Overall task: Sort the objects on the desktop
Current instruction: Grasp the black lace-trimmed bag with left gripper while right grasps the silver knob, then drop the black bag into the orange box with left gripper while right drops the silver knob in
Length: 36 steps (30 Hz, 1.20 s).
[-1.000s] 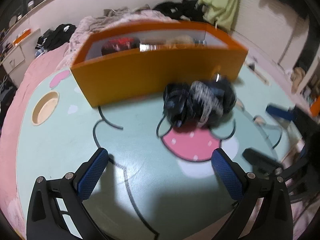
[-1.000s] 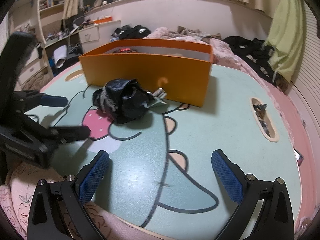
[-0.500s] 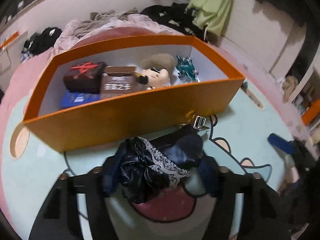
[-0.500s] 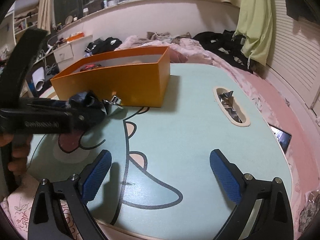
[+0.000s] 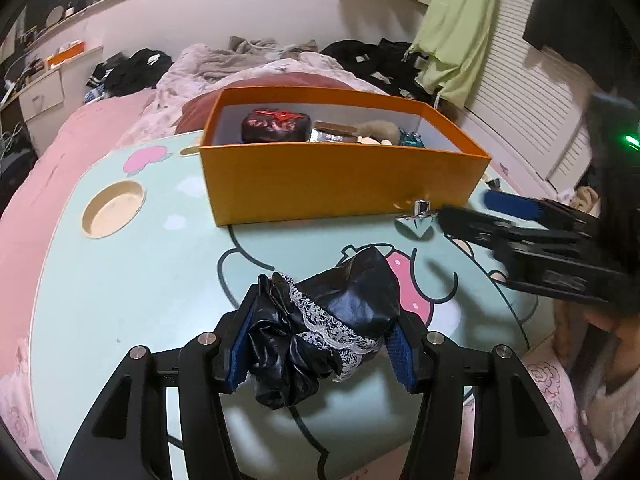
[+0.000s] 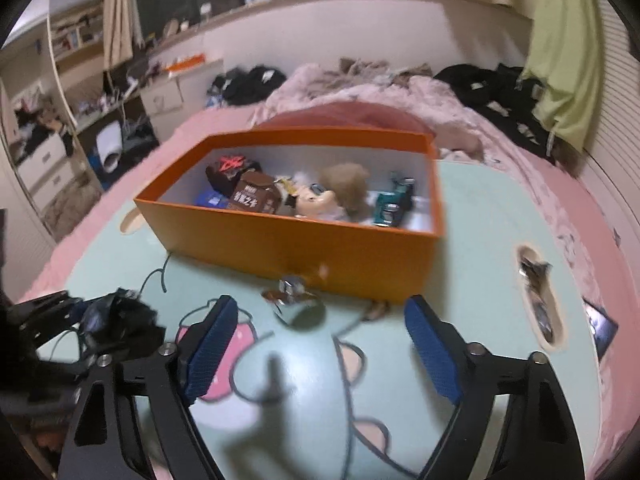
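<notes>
the bed (image 5: 60, 148) with its pink cover fills the room behind, strewn with dark clothes and a pale blanket. on it sits the mint-green worktop (image 5: 132, 280), printed with a cartoon face, with a round recess at its left and a long recess at its right that holds small clutter.

toward the back of the worktop stands the orange box (image 5: 340, 184), open at the top and white inside. it holds a dark red-marked pouch (image 5: 276, 126), a brown carton (image 6: 256, 196), a small doll with a tan fuzzy head (image 6: 344, 188) and a teal toy car (image 6: 394, 200), all packed close together.

the left hand-held gripper (image 5: 320, 348) is in the near foreground, its blue pads (image 5: 236, 356) pressed against both sides of a crumpled black bundle with white lace trim (image 5: 332, 316); its jaws are closing on the bundle, which bulges above and below the pads, over the worktop in front of the box.

the right hand-held gripper (image 6: 316, 344) points at the box's front wall. its jaws are closing but stand well apart, with nothing between the pads. beyond its tips, just in front of the box wall, a small silver metal piece (image 6: 292, 290) lies on the worktop.

a phone-like screen (image 6: 600, 326) lies on the bed by the worktop's right edge.
</notes>
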### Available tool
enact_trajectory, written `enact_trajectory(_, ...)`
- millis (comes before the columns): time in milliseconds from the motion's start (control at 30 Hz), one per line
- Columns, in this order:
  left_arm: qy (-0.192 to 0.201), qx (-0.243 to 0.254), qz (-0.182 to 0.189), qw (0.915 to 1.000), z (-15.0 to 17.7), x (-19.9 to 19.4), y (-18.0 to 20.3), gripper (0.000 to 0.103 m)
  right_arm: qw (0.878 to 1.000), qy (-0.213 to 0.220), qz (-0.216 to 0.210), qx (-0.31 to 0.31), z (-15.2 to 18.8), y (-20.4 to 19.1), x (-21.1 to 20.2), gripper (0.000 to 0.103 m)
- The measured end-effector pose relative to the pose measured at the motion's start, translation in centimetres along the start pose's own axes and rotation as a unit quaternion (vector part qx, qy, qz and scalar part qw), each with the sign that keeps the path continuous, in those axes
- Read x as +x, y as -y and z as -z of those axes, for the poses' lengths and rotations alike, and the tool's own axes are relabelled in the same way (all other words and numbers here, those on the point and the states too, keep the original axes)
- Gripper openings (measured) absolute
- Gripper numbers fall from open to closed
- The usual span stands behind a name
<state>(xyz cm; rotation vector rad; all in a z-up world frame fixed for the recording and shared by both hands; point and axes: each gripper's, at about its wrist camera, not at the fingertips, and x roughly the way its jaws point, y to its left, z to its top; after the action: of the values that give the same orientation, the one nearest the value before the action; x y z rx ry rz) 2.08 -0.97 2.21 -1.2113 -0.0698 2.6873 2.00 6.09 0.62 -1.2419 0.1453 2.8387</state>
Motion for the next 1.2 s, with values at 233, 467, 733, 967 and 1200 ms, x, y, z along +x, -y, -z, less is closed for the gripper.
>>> enact_trajectory(233, 0.003, 0.003, -0.009, 0.9999, -0.2, 0.2, 0.2, 0.057, 0.998, -0.041, 0.029, -0.037, -0.3, -0.8, 2.8, 0.028)
enact_trajectory(467, 0.007, 0.007, -0.011, 0.9999, -0.3, 0.0, 0.4, 0.057, 0.998, -0.018, 0.035, -0.053, 0.3, -1.0, 1.4, 0.028)
enact_trajectory(733, 0.033, 0.020, -0.008, 0.9992, -2.3, -1.5, 1.2, 0.057, 0.997, 0.036, 0.019, -0.066, -0.7, -1.4, -3.0, 0.028)
enact_trajectory(967, 0.086, 0.032, -0.020, 0.9956, -10.0, -1.8, 1.2, 0.057, 0.993, 0.094, 0.048, -0.054, -6.3, -0.8, -3.3, 0.028)
enact_trajectory(1200, 0.072, 0.043, -0.079, 0.9933, -12.2, 4.9, 0.0, 0.080, 0.993, 0.054, 0.086, -0.054, -6.1, 0.6, 2.3, 0.060)
